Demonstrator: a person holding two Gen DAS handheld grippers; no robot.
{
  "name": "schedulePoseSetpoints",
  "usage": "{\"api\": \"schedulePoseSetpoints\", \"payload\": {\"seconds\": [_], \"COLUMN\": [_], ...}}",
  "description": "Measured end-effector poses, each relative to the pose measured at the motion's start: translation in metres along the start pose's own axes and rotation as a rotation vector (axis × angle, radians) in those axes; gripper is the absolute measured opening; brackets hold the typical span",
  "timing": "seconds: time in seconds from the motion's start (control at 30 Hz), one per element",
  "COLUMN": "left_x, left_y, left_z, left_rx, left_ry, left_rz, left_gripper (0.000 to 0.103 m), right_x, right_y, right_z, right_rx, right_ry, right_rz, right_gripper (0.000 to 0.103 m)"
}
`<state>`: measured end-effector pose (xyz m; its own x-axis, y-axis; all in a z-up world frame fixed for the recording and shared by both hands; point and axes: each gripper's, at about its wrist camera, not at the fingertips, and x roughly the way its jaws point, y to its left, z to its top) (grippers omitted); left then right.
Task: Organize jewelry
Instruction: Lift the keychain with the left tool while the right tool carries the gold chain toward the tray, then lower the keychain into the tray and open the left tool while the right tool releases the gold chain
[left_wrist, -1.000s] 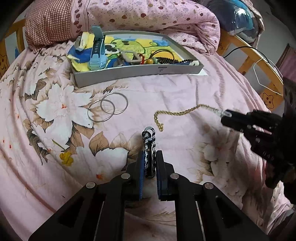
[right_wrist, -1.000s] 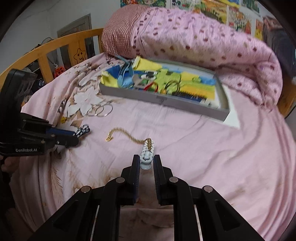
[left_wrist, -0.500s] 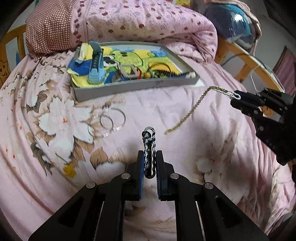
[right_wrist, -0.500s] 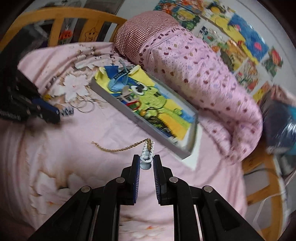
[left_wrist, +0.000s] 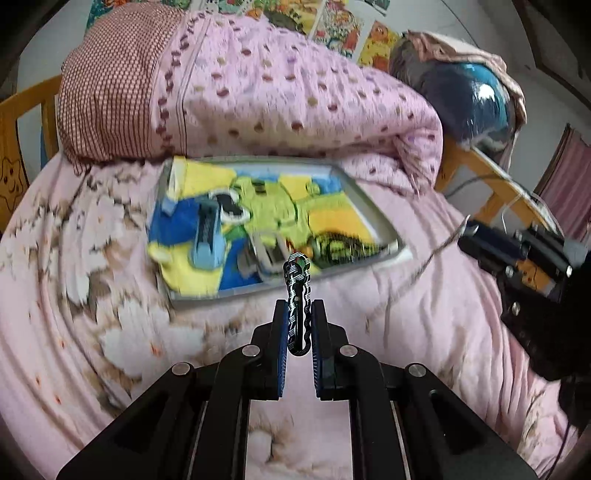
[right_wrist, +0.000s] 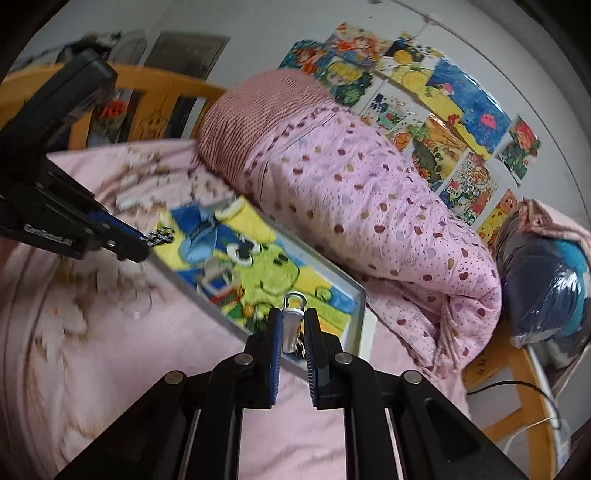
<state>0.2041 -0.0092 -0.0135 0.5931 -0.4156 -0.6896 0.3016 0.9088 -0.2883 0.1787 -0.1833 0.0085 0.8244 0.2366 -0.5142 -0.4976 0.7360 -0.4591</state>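
My left gripper (left_wrist: 299, 308) is shut on a black-and-white braided bracelet (left_wrist: 297, 275), which sticks up past the fingertips in front of the tray's near rim. The grey tray (left_wrist: 258, 292) with a cartoon lining lies on the bed and holds a blue watch (left_wrist: 206, 236) and several small pieces. My right gripper (right_wrist: 293, 318) is shut on the white clasp (right_wrist: 291, 325) of a gold chain. From the left wrist view, the chain (left_wrist: 419, 271) hangs slack from the right gripper (left_wrist: 471, 234) above the sheet. The right wrist view shows the left gripper (right_wrist: 142, 246) with the bracelet (right_wrist: 161, 236) at the tray's (right_wrist: 356, 295) far end.
A rolled pink spotted quilt (left_wrist: 295, 99) and a checked pillow (left_wrist: 110, 96) lie right behind the tray. Wooden bed rails (right_wrist: 155, 83) run around the mattress. A dark blue plastic-wrapped bundle (right_wrist: 546, 288) sits at the right rail. Posters (right_wrist: 436, 92) cover the wall.
Both grippers have risen and moved toward the tray with their pieces. The gold chain has left the sheet and now hangs in the air. The right gripper has rolled.
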Motion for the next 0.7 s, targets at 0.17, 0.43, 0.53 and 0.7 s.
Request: {"api": "schedulePoseSetpoints", "payload": {"seconds": [0.17,0.43,0.53,0.7], "left_x": [-0.001,0.005,0.006,0.007], "left_y": [0.006,0.01,0.009,0.007], "left_z": [0.016,0.015,0.016,0.019], "left_rx": [0.006,-0.014,-0.017,-0.002], "left_ry": [-0.03,-0.001,0.003,0.003], "left_rz": [0.008,-0.014,-0.023,-0.025], "left_gripper": [0.009,0.009,0.009,0.009], "right_x": [0.004,0.018,0.02,0.024], "right_y": [-0.001,-0.048,-0.066,-0.076], "right_z": [-0.002,-0.011,-0.01,-0.017], "right_rx": [0.075,0.432,0.55,0.642], "right_ry": [0.007,0.063,0.063,0.097], "right_rz": [0.057,0.219,0.276,0.343], "right_gripper": [0.011,0.011,0.011,0.011]}}
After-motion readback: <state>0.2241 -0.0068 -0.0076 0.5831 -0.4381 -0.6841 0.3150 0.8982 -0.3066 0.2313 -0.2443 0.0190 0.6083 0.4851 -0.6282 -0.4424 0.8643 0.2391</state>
